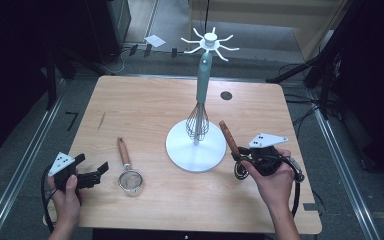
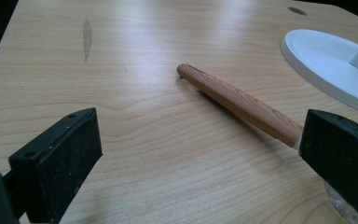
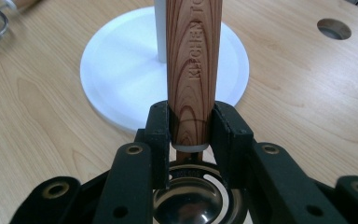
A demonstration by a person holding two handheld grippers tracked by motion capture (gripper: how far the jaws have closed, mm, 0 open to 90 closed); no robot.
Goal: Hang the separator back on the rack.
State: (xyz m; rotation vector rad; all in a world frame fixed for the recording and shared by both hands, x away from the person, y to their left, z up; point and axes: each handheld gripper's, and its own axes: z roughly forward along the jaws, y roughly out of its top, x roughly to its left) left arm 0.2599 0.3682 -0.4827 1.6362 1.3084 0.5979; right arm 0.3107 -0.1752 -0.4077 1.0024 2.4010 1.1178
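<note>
The right gripper (image 3: 191,128) is clamped on the wooden handle of a metal utensil (image 3: 193,60), pads pressing both sides just above the collar where the wood ends; a polished metal bowl, likely a ladle or scoop, sits below the jaws in the right gripper view. In the high view the right gripper (image 1: 240,155) holds this utensil (image 1: 228,137) with its handle slanting up and away from the person, the free end leaning toward the white round base (image 1: 196,150) of the hanging stand. The handle's long axis thus points roughly at the stand, whose post carries a teal-handled whisk (image 1: 200,100) hung from the spoked crown (image 1: 210,42) at the top. The left gripper (image 1: 92,172) stands released, jaws wide apart with nothing between the pads, resting low near the table's (image 1: 145,100) left front edge. Just to its right lies a small wooden-handled strainer (image 1: 127,170), flat on the table, handle pointing away from the person; in the left gripper view that handle (image 2: 240,105) runs obliquely toward the right-hand jaw. The right hand is plainly nearer the stand; in the inspector's judgement the coming move turns on raising the held utensil's handle end to a free spoke.
</note>
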